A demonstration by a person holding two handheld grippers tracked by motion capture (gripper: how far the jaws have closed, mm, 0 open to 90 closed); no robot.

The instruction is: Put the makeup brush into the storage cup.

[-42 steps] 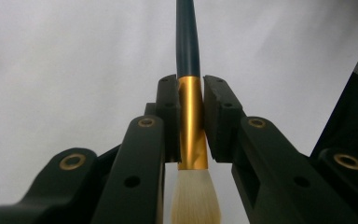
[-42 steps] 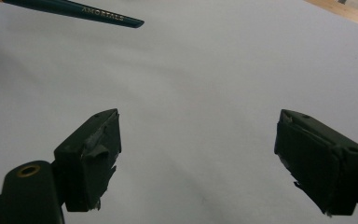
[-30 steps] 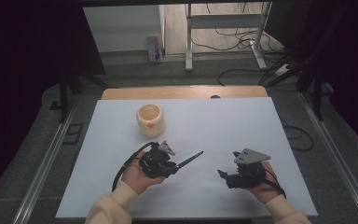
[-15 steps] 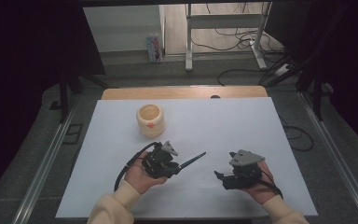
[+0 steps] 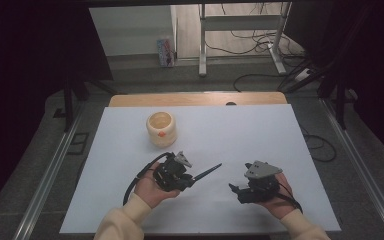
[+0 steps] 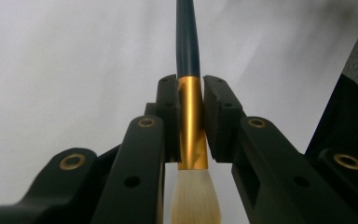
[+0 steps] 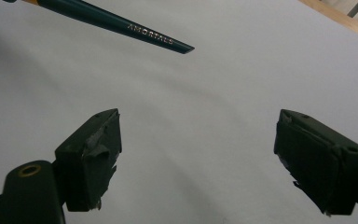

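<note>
While the left gripper (image 6: 190, 116) pinches a brush (image 6: 187, 42) by its gold ferrule w/ bristles back toward the hand & dark handle jutting past the jaws toward the right gripper (image 7: 198, 154), that one hovers nearby over the white table (image 5: 260, 130), jaws spread, nothing btwn them.

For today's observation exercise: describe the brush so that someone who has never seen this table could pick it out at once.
Start at the white table. Near its front edge, the person's left claw is shut on a brush by its gold ferrule. The brush has a dark teal handle tapering to a point toward the open right claw, unlike the round cream pot farther back.
</note>
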